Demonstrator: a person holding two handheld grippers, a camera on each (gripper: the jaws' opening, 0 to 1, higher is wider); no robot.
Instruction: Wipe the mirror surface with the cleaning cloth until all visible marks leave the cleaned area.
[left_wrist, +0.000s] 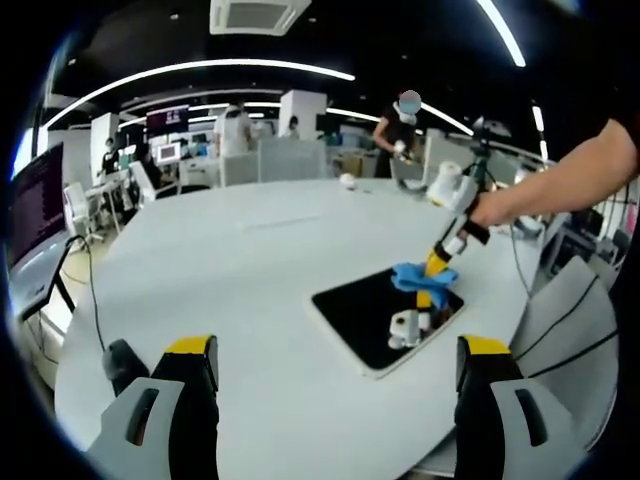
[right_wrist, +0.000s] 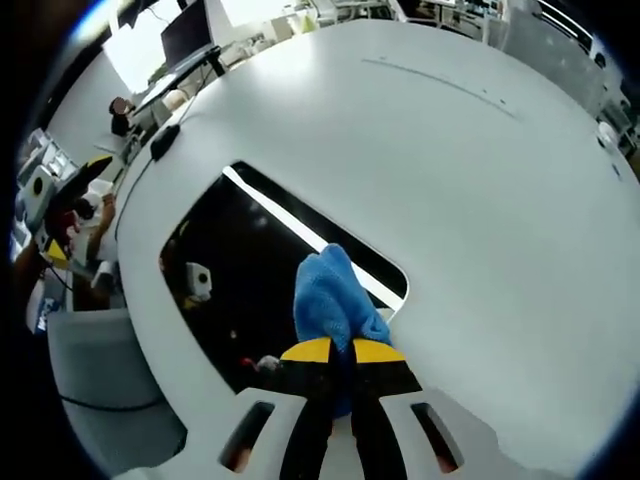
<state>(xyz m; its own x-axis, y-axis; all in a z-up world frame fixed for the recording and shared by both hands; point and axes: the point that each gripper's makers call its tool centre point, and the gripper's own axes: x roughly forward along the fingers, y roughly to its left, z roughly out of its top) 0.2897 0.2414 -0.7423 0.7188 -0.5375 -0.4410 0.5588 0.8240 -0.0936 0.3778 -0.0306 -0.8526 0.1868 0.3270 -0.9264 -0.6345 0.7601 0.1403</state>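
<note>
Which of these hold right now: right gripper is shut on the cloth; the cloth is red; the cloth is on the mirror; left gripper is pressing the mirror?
1. The right gripper is shut on the cloth. True.
2. The cloth is red. False: it is blue.
3. The cloth is on the mirror. True.
4. The left gripper is pressing the mirror. False: it is open, apart from the mirror, over the table.

Left hand-held gripper (left_wrist: 335, 375): two chunky grey jaws, yellow caps on the tips, black inner faces, an oblong slot in each grey body. Right hand-held gripper (right_wrist: 342, 352): same build, pale grey jaws with dark slots, yellow-and-black tips. Seen from the left gripper view, it has a white body with a black band, and the person's arm (left_wrist: 560, 185) shows a dark short sleeve at the shoulder.
</note>
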